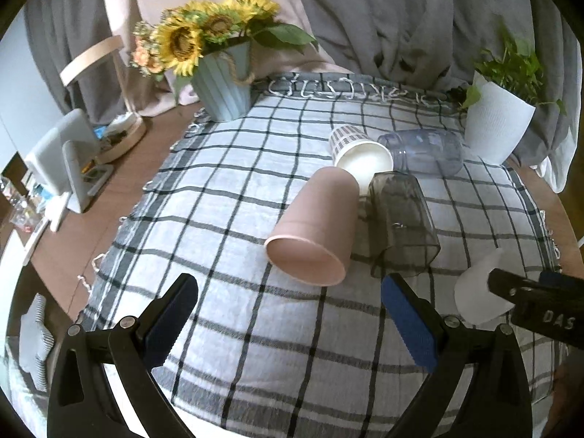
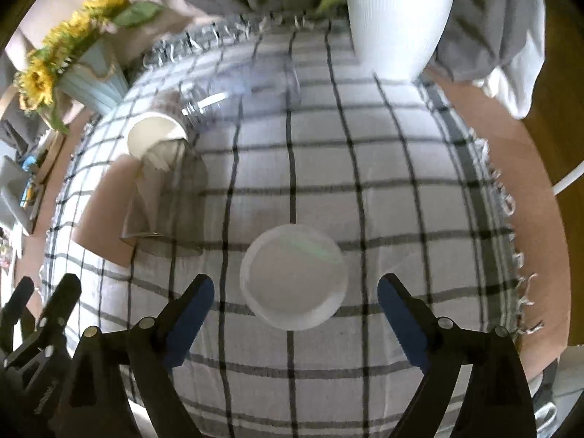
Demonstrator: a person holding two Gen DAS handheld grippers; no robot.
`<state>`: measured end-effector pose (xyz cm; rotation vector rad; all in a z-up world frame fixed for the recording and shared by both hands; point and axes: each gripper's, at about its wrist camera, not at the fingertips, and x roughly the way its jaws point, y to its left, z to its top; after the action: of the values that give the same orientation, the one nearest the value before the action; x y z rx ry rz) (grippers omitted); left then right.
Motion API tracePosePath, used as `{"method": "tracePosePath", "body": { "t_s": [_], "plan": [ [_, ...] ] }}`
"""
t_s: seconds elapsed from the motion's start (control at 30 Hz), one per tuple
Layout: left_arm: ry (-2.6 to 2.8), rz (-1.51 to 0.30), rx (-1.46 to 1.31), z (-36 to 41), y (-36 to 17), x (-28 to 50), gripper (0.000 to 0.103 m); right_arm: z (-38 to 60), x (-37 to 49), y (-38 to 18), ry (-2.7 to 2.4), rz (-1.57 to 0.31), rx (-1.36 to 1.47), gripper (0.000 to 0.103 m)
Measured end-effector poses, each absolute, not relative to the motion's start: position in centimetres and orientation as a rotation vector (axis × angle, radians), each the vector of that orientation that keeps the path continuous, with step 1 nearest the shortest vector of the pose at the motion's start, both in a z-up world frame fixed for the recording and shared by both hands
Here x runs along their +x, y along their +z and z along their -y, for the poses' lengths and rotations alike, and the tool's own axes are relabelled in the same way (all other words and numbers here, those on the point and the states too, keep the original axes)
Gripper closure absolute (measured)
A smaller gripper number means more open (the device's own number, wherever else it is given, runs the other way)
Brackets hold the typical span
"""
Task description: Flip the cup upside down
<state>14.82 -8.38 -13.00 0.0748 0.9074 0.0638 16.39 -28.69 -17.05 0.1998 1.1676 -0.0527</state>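
A translucent white cup stands bottom-up on the checked cloth, just ahead of my open, empty right gripper; it also shows in the left wrist view beside the right gripper's finger. My left gripper is open and empty, just short of a pink cup lying on its side, mouth toward me. Beside it lie a smoky grey cup, a checked paper cup and a clear bluish jar, all on their sides.
A blue pot of sunflowers stands at the back left and a white pot with a green plant at the back right. The checked cloth covers a brown table. Clutter and a lamp sit at the left.
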Motion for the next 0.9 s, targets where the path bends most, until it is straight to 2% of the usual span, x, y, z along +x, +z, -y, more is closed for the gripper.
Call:
{"method": "tracePosePath", "body": {
  "t_s": [0.13,0.63,0.9],
  "plan": [
    [0.042,-0.896,0.050,7.6,-11.7,13.5,0.001,28.7,15.0,-15.4,-0.071,-1.137,0.184,0.012],
    [-0.086,-0.675,0.113,2.8,-3.8,4.2,0.000,24.3,1.6,-5.5,-0.215,-0.792,0.234,0.011],
    [-0.128,-0.605,0.114,0.5,-1.4,-0.7,0.000,21.5,-5.6,-2.8,-0.294,-0.681,0.234,0.011]
  ]
}}
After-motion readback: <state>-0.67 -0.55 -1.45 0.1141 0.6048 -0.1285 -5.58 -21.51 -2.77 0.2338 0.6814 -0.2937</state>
